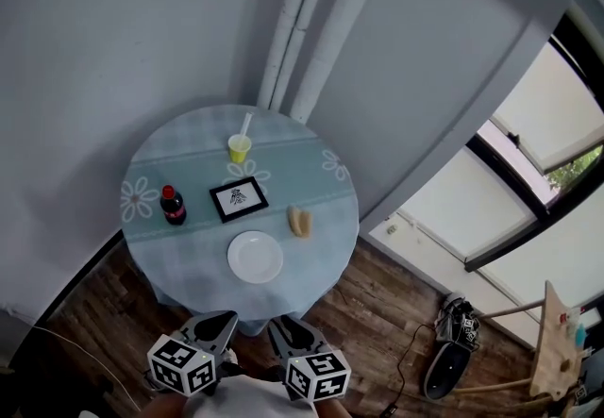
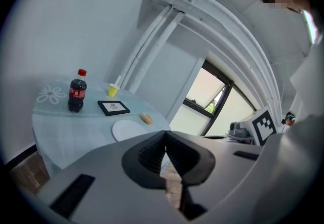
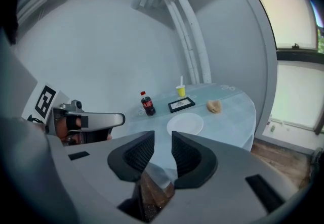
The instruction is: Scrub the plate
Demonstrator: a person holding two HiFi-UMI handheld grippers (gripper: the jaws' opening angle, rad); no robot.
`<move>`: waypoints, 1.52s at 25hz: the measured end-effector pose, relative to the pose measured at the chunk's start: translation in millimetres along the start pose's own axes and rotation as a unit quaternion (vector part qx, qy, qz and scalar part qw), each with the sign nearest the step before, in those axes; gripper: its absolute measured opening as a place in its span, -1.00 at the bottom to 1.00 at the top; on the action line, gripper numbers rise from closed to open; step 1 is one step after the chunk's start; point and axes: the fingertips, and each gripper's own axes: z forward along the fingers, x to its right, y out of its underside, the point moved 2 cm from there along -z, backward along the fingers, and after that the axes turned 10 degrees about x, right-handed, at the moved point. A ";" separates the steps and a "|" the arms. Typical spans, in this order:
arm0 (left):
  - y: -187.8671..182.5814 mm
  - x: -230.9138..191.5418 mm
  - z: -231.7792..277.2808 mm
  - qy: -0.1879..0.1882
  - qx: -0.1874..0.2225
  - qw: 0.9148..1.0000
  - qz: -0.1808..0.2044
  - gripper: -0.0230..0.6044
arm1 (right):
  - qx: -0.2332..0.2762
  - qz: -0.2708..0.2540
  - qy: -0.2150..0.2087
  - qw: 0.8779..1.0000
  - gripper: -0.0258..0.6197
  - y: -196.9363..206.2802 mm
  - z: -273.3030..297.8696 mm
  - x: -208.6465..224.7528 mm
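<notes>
The plate [image 1: 255, 257] sits mid-frame on the table's [image 1: 189, 260] near side, a tan scrubber [image 1: 299, 221] to its upper right, and scrubbing looks unstarted: at frame bottom my left gripper [image 1: 222, 320] is clenched empty, my right gripper [image 1: 281, 324] slightly parted, holding nothing.

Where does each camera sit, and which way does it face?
Head view: on the person's head, looking steeply down at the round blue-clothed table and round white plate; left tool and right tool show at bottom.
Left gripper view: on the left tool, along its shut jaws toward the table; right tool's marker cube at right.
Right gripper view: on the right tool, along its open, empty jaws toward the table; left tool at left.
Shared: all three see the plate.
</notes>
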 end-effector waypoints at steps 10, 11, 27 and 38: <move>-11.9 -24.6 5.9 -0.009 0.005 1.000 -0.004 -0.90 | 0.025 0.003 0.017 1.000 -0.45 -19.5 20.7 15.1; -13.4 -28.2 5.5 -0.016 0.006 1.000 -0.004 -0.90 | 0.026 -0.001 0.021 0.999 -0.45 -24.0 24.4 20.8; -50.8 -78.9 37.2 -0.132 0.033 0.991 -0.010 -0.90 | -0.019 -0.074 0.063 0.995 -0.45 -82.4 130.9 142.9; -57.0 -93.9 65.8 -0.209 0.053 0.976 -0.031 -0.90 | -0.114 -0.119 0.039 0.986 -0.44 -58.4 196.2 194.5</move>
